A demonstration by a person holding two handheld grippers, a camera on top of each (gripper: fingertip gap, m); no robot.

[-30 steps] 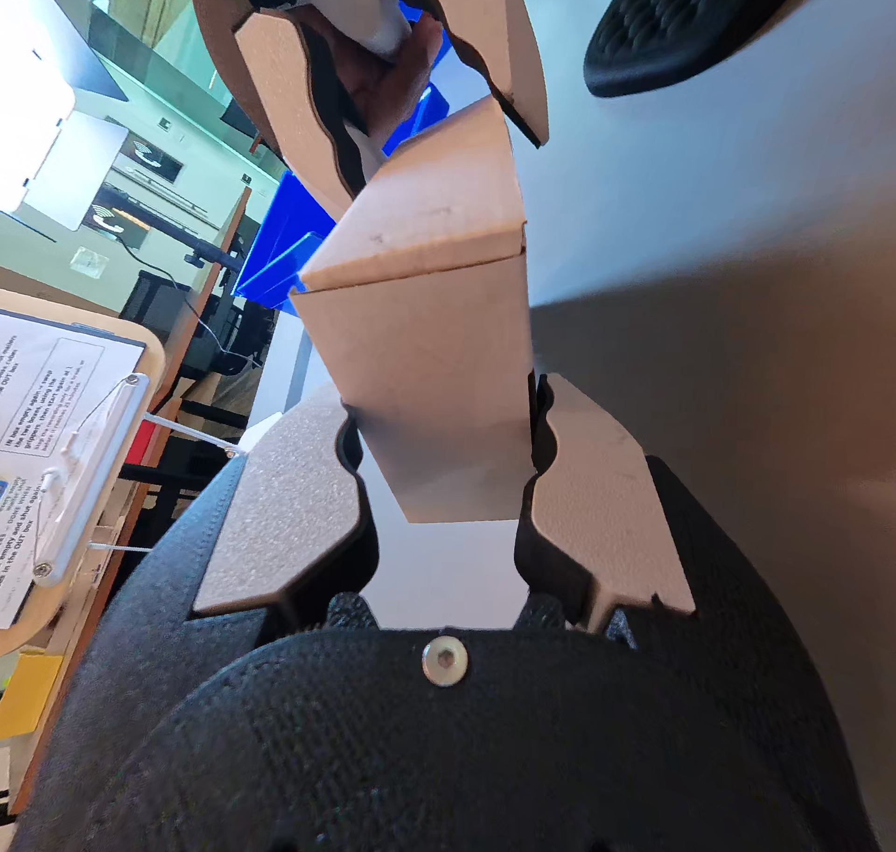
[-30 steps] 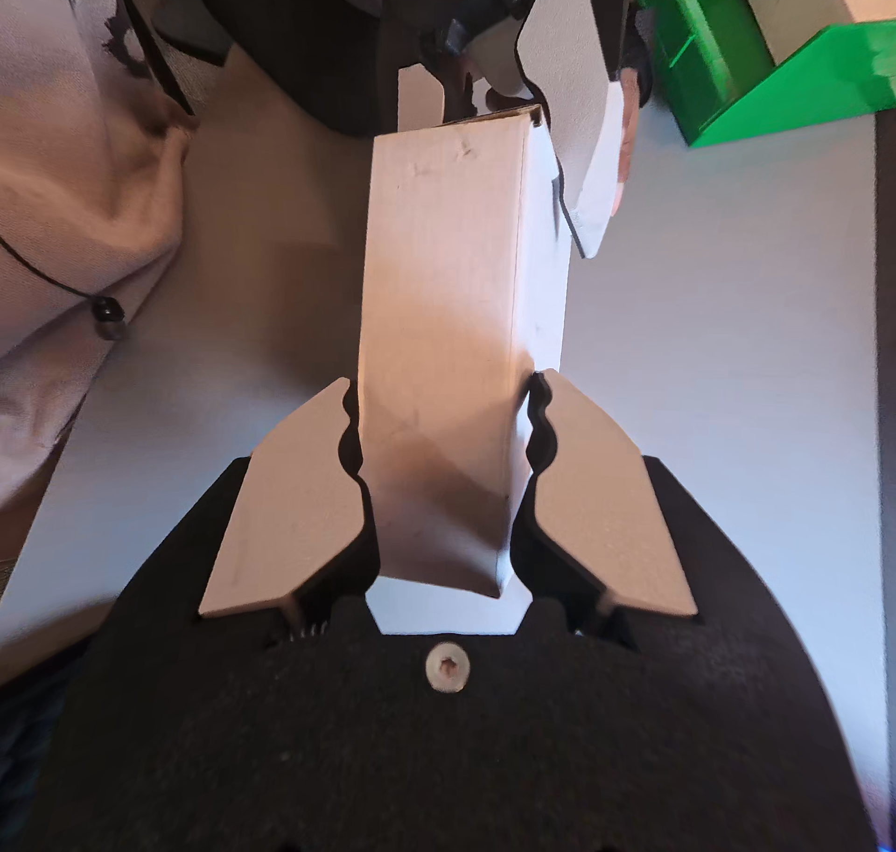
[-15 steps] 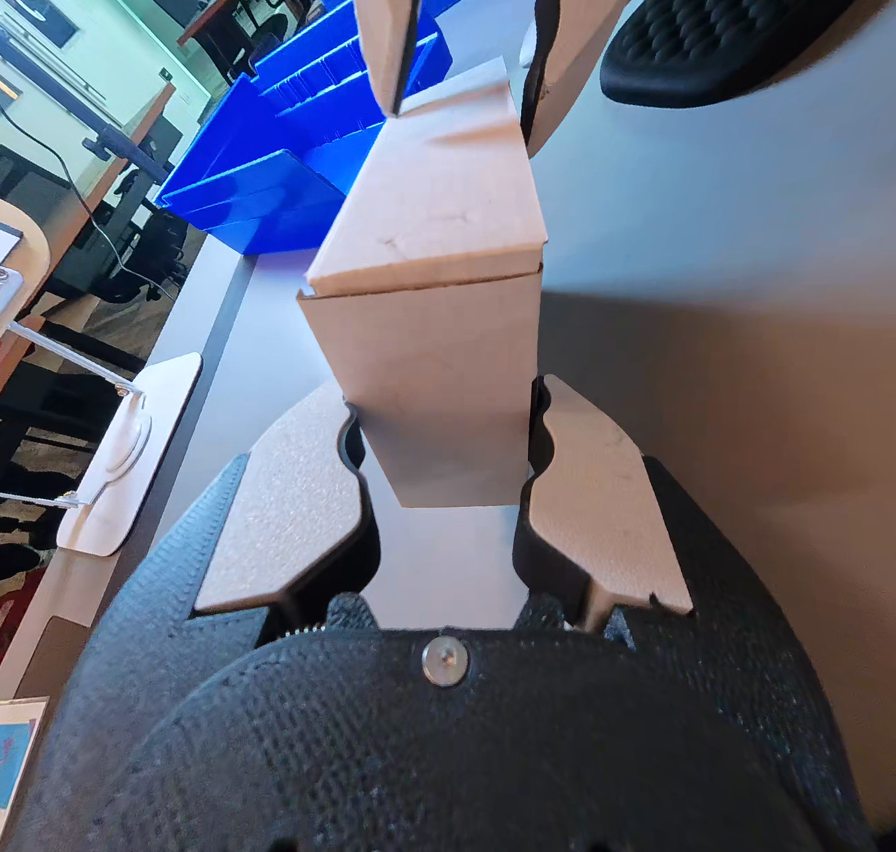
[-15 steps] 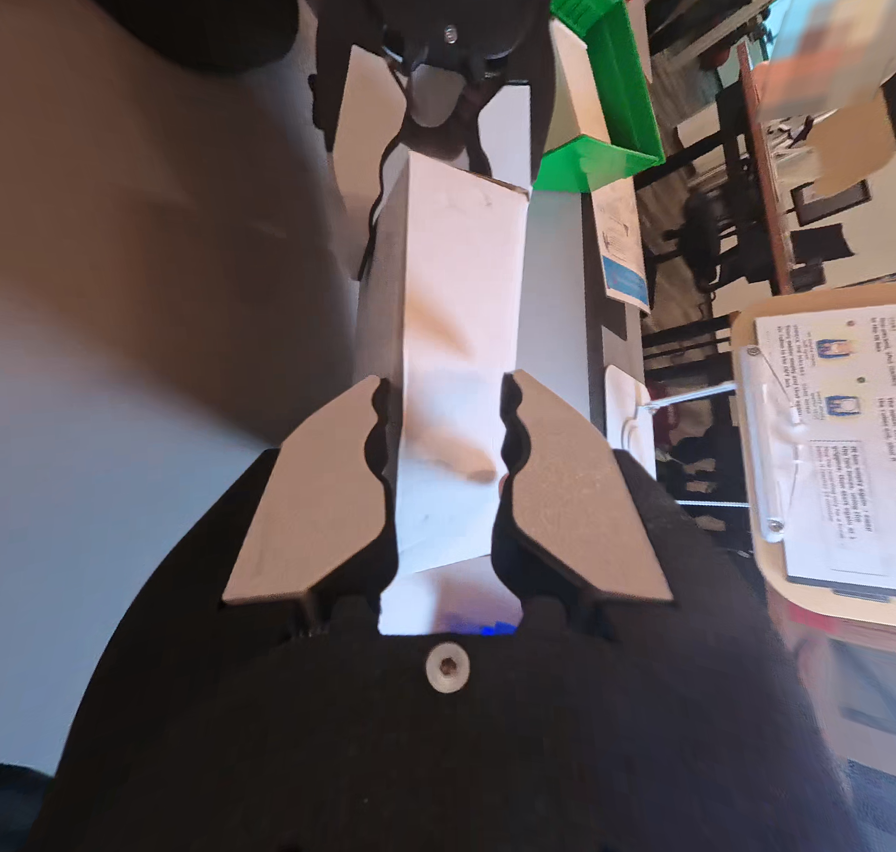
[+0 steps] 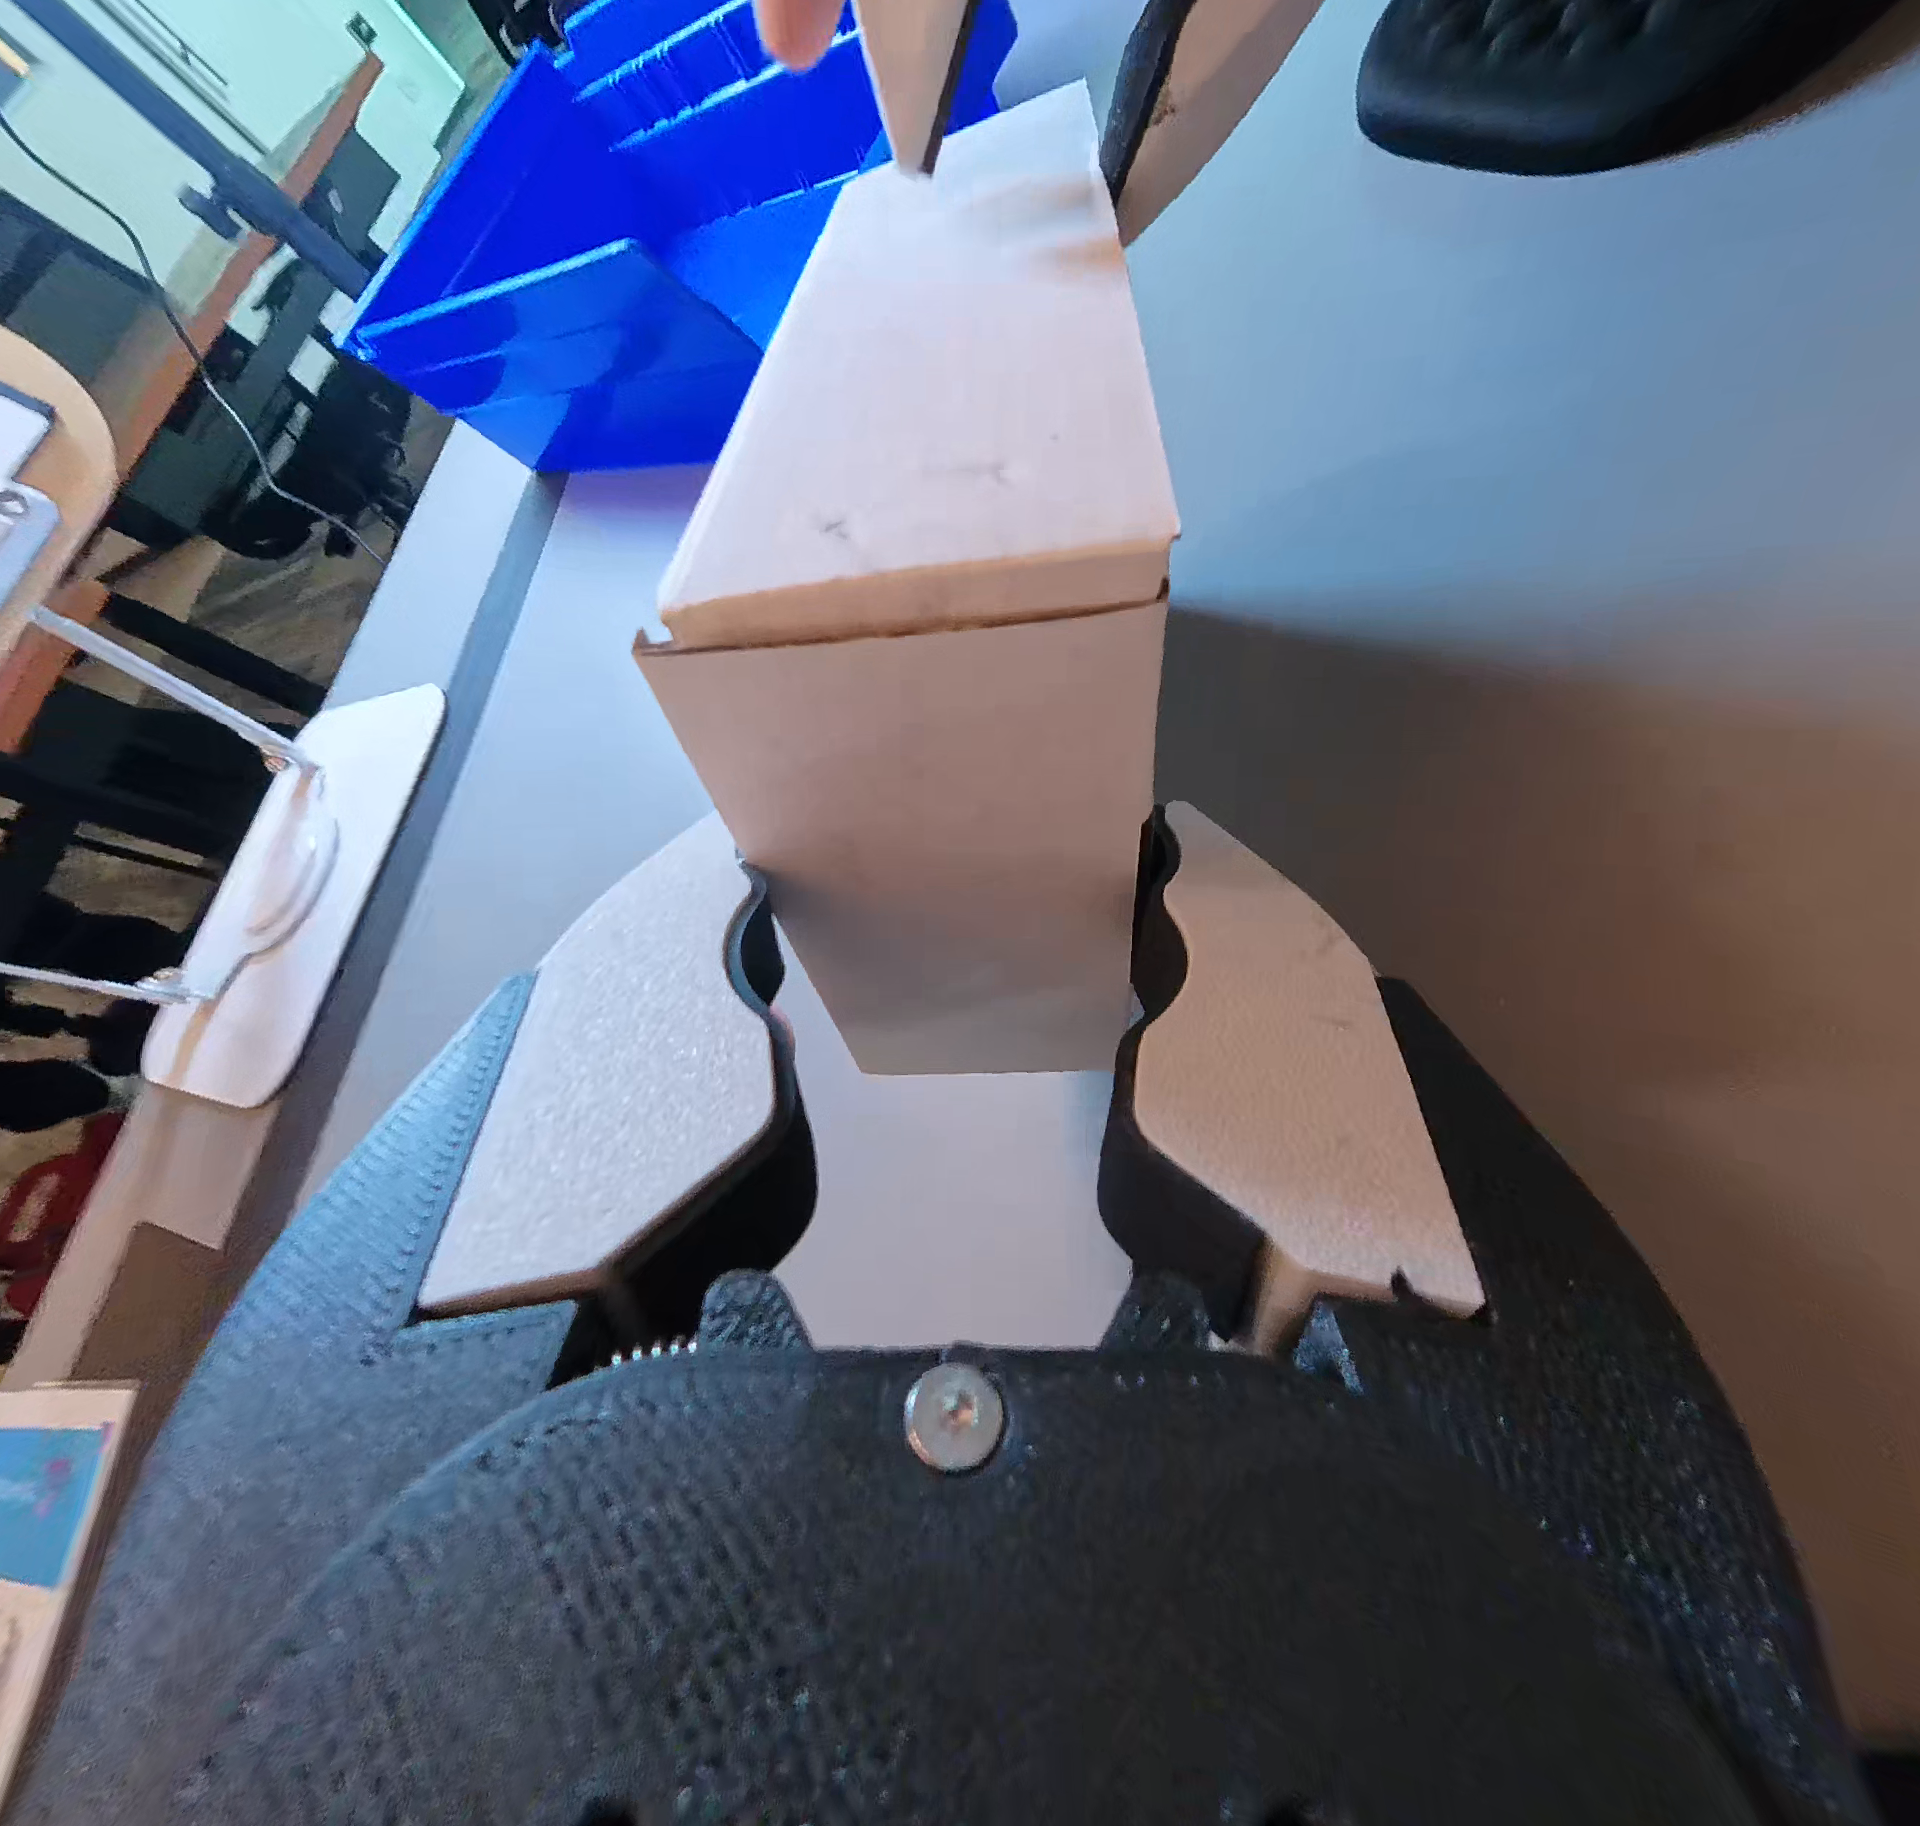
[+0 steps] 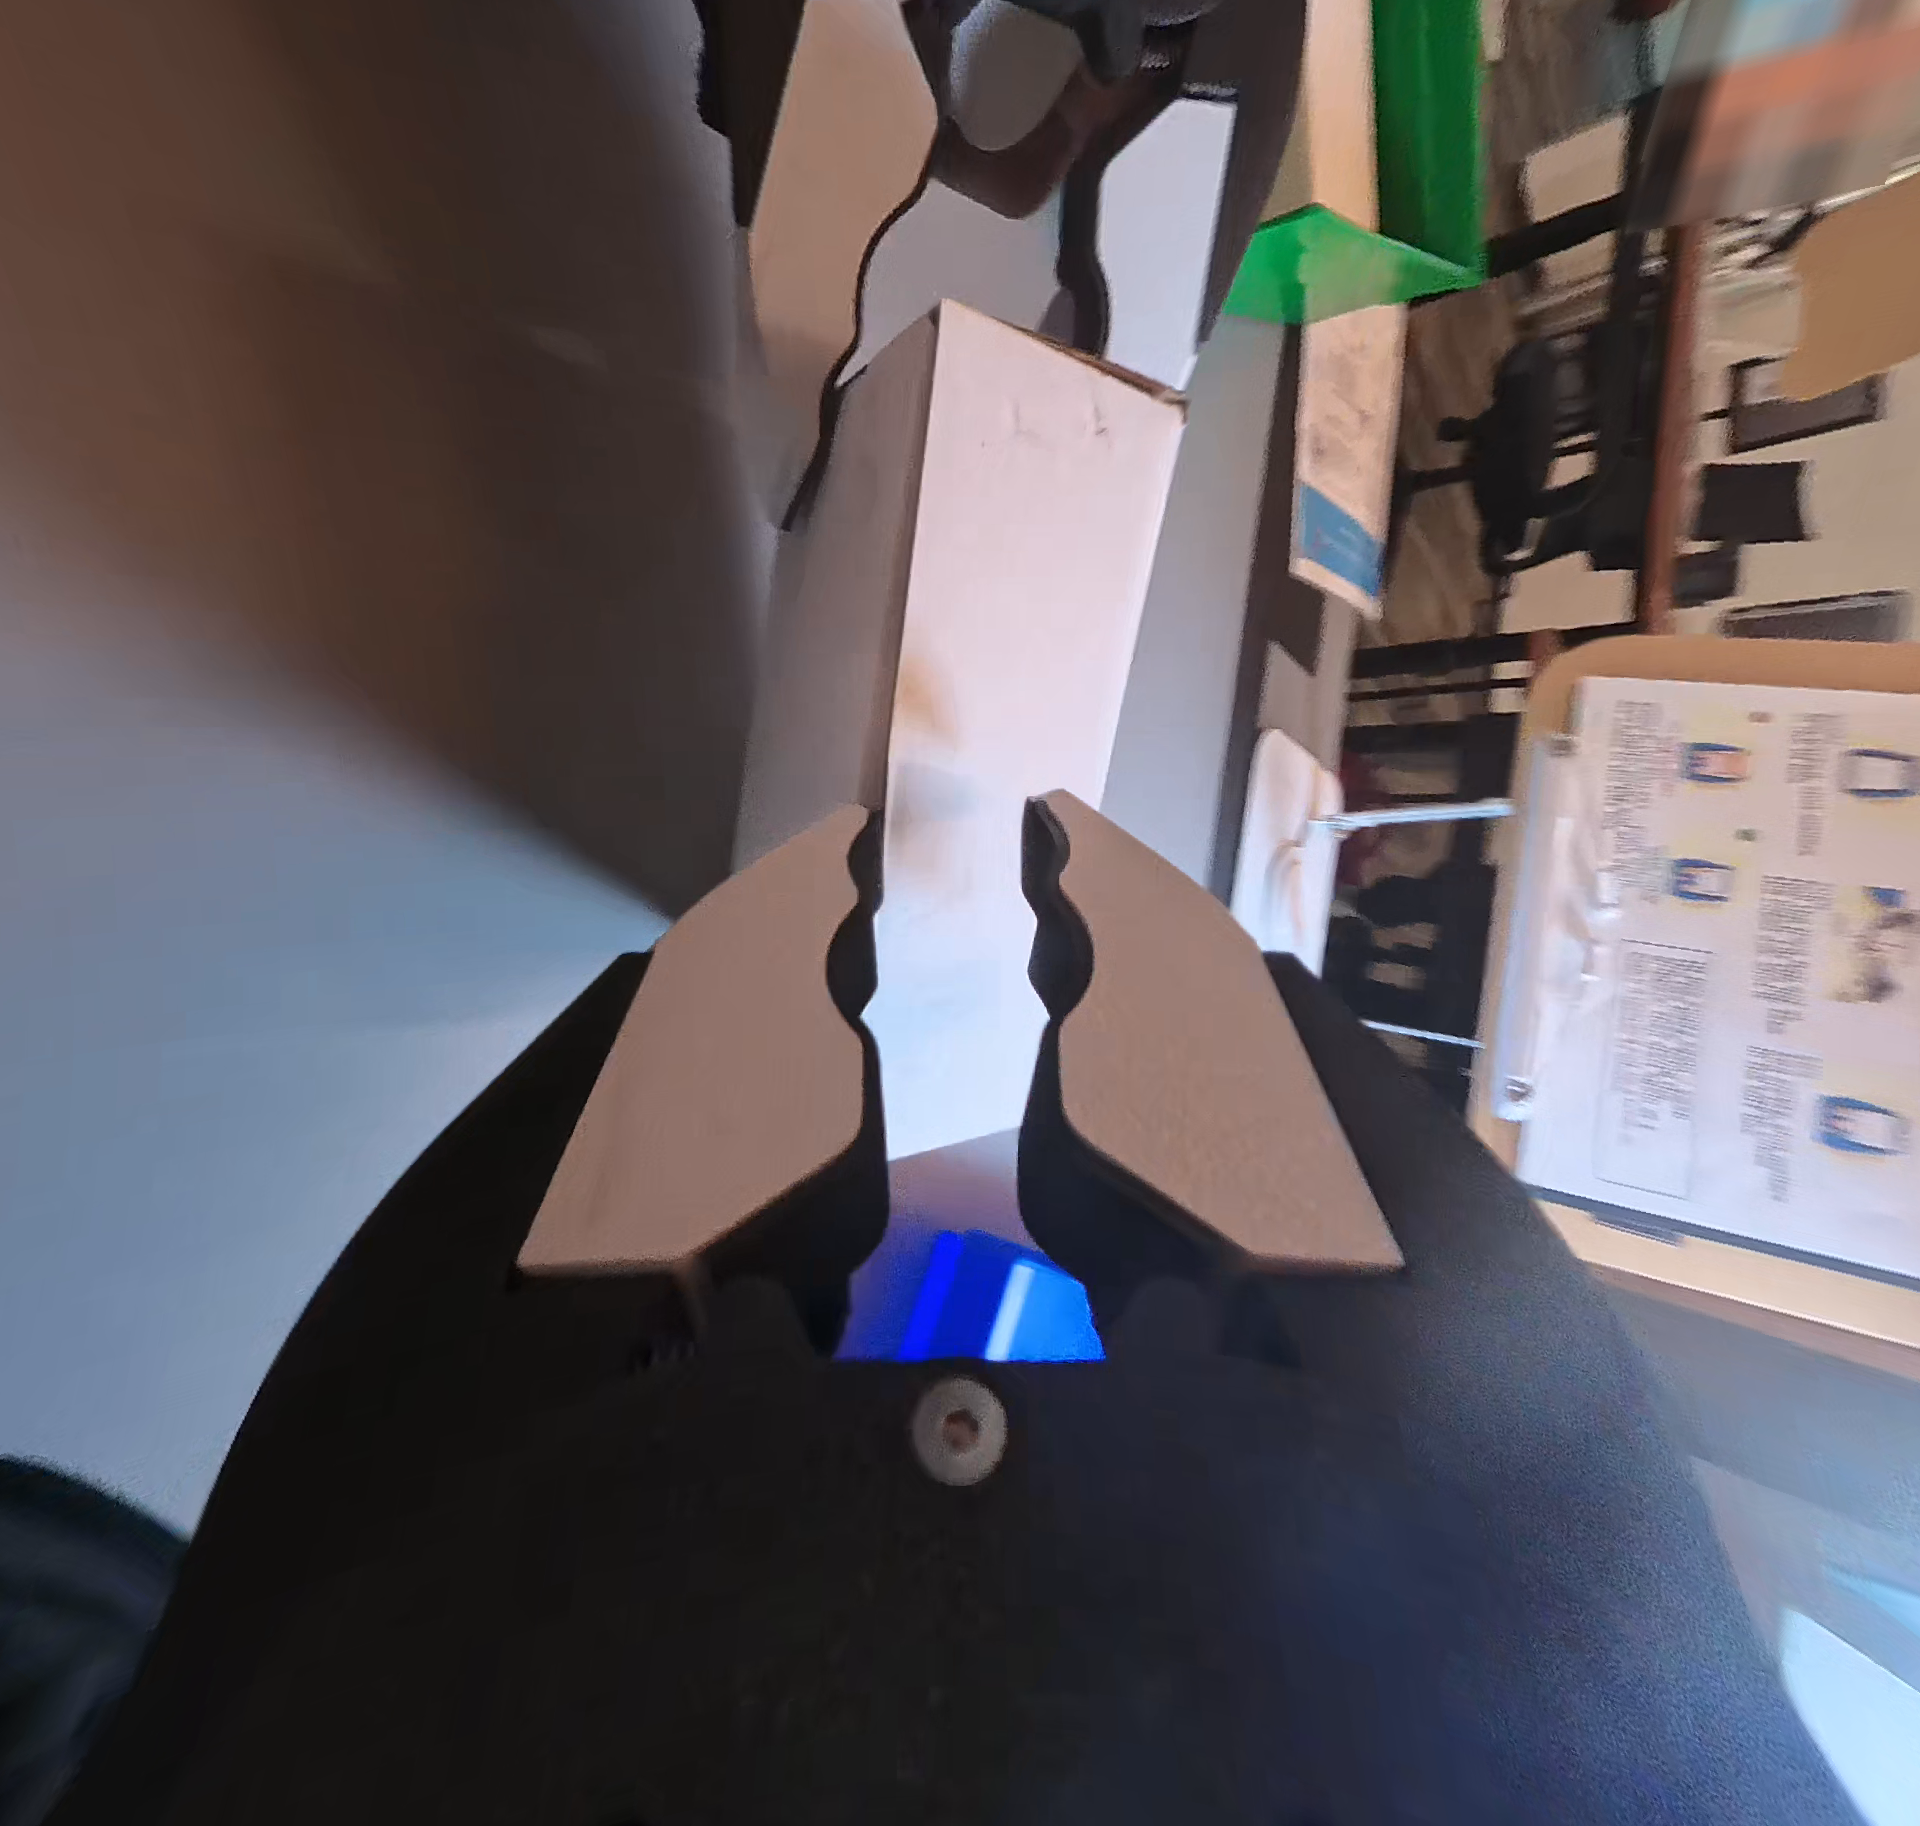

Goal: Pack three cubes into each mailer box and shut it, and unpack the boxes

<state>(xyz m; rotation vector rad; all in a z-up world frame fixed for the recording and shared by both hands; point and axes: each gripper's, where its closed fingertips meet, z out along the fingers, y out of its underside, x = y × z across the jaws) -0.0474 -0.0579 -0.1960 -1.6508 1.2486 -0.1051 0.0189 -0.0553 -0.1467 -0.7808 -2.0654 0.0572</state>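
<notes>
Left gripper (image 5: 951,867) pinching box (image 5: 925,571) at frame centre, right gripper (image 6: 951,841) clamping its far end, blue bins (image 5: 613,249) sitting upper left

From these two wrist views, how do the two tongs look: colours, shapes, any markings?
Both tongs look alike. The left tongs and the right tongs each have a black, textured body with a rounded front and one silver screw in the middle. Each carries two flat, pale beige fingers with wavy black inner edges. No cables, sleeves or markings show on them.
</notes>
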